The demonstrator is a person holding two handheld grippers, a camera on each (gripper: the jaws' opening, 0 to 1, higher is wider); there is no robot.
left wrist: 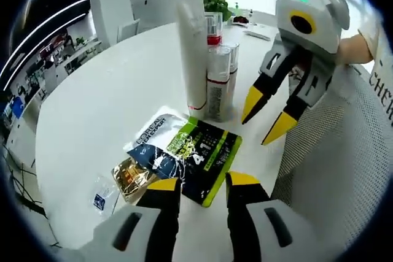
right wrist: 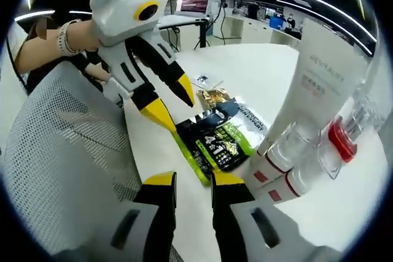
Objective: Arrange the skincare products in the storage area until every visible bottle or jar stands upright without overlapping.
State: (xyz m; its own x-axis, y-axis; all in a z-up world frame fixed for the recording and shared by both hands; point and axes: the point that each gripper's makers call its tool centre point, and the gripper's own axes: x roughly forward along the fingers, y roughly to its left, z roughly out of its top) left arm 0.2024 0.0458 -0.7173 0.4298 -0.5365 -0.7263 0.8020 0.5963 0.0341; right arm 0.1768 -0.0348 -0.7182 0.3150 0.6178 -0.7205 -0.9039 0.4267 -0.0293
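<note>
I find the left tool (left wrist: pixel 202 187) part open, empty, poised over the green sachet (left wrist: pixel 209 154) on the bench (left wrist: pixel 98 108). The right tool (right wrist: pixel 193 183) is likewise part open, empty. Upright bottles (left wrist: pixel 216 81) stand just behind the sachet.

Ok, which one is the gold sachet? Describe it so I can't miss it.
On the round white table, find the flat green-and-black packet below the upright tubes. The gold sachet lies tucked at its edge, the one shiny metallic thing there.
</note>
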